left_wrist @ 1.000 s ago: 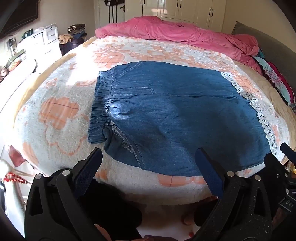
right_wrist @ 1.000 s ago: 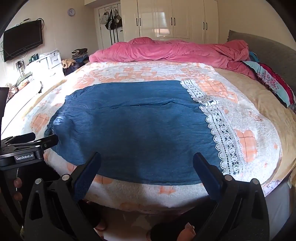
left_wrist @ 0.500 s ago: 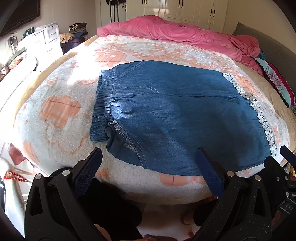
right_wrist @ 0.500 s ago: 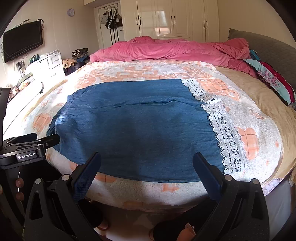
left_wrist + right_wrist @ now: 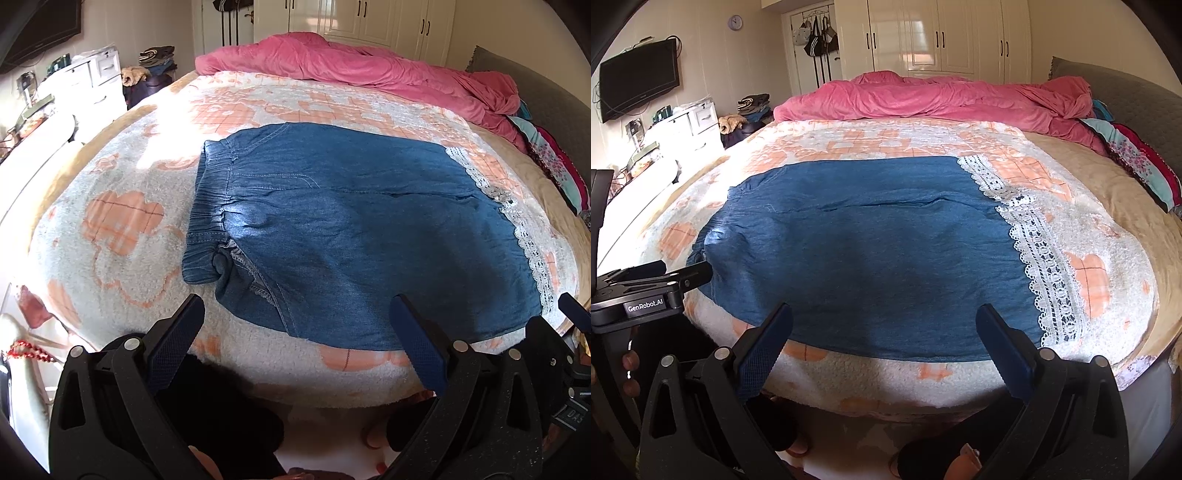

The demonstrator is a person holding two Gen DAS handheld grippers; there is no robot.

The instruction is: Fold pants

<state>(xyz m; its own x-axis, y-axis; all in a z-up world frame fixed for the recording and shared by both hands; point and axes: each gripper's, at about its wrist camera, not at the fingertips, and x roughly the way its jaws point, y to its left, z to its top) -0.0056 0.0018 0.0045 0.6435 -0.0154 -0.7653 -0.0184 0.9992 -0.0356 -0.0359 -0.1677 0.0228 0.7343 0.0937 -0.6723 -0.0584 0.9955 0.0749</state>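
Blue denim pants point(image 5: 351, 229) lie flat across a bed point(image 5: 110, 229) covered by a white fleece blanket with orange checked patches, waistband point(image 5: 207, 206) toward the left, lace-trimmed hems point(image 5: 1045, 280) toward the right. The near edge of the pants sits close to the front edge of the bed. A small fold of fabric with a pale seam shows just below the waistband in the left wrist view. A pink duvet point(image 5: 942, 99) is bunched along the far side of the bed, with white wardrobes point(image 5: 942, 37) behind it and a television point(image 5: 639, 81) on the left wall. The left gripper point(image 5: 299, 339) hangs before the near edge of the bed, fingers spread wide, nothing between them, clear of the cloth. The right gripper point(image 5: 882, 343) is likewise released and empty, in front of the pants' near edge without touching it. The right wrist view also catches the left gripper's body at far left, with fingertips of the holding hand point(image 5: 629, 373) below it
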